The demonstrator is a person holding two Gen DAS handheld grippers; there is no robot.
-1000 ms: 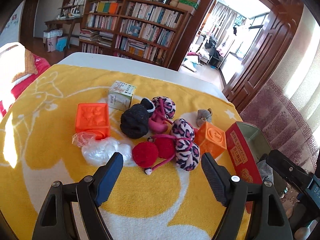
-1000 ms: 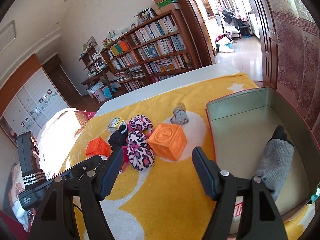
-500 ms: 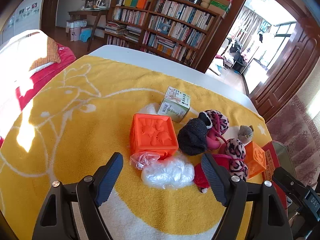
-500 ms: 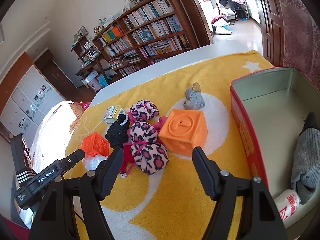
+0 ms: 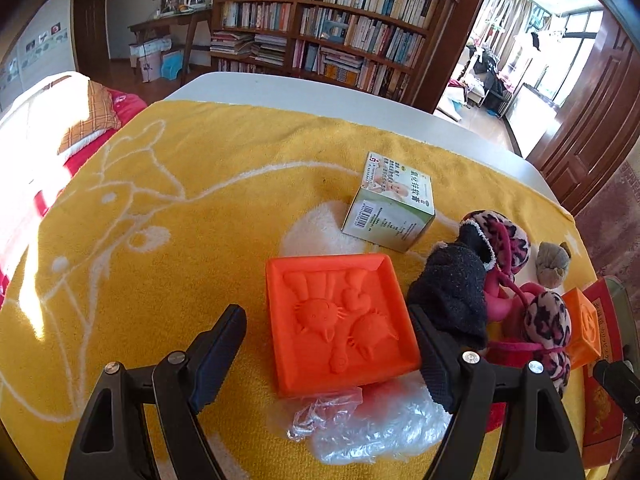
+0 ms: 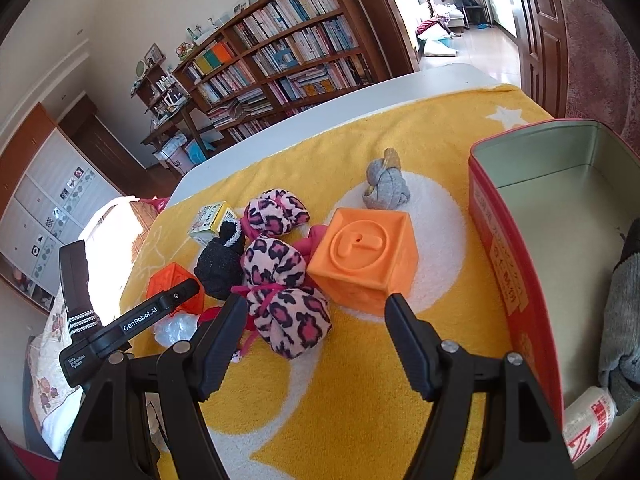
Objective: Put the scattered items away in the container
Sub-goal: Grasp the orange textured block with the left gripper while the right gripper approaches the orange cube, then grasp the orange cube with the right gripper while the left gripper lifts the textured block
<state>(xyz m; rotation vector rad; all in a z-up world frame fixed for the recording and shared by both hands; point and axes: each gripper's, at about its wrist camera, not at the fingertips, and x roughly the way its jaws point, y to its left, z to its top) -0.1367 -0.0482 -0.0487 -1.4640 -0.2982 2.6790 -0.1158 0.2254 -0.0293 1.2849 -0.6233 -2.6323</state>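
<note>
orange rubber, the cat-embossed block sits low centre in the left wrist view, between the wide-spread fingers of the left gripper, which holds nothing. right of it: black sock ball, leopard-print socks. in the right wrist view the right gripper gapes empty at lower centre; the red tin stands at the right edge.

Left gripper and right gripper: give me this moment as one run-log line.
left gripper: open, straddling red-orange cat block | right gripper: open, empty, before orange block | red tin: holds grey sock
</note>
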